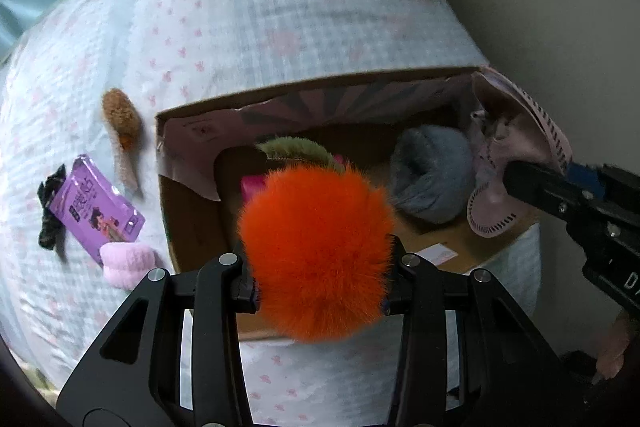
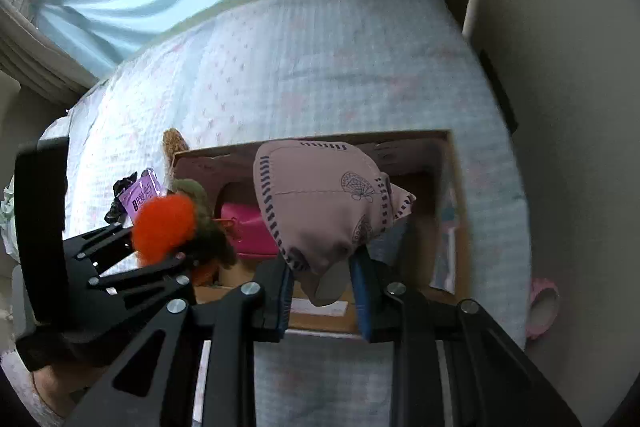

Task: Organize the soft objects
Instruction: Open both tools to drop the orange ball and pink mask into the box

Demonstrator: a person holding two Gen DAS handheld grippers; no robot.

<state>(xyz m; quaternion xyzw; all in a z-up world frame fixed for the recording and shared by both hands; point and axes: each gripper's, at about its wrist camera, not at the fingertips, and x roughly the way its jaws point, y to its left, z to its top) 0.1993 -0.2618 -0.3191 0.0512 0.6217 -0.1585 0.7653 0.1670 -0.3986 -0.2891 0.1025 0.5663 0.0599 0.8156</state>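
- Left tool (image 1: pixel 318 281): pinching orange pompom (image 1: pixel 316 251) above near edge of cardboard box (image 1: pixel 192 211), ready for dropping in.
- Right tool (image 2: pixel 322 301): clamped on pink cloth (image 2: pixel 320 203), hanging ahead over box interior.

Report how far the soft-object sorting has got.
Done: a grey fuzzy piece and a pink item already lie in the cardboard box.
In hand: left tongs grip an orange pompom; right tongs hold a pink cloth over the box.
Left: brown plush, pink fluffy piece, black bow and purple packet on the bed.
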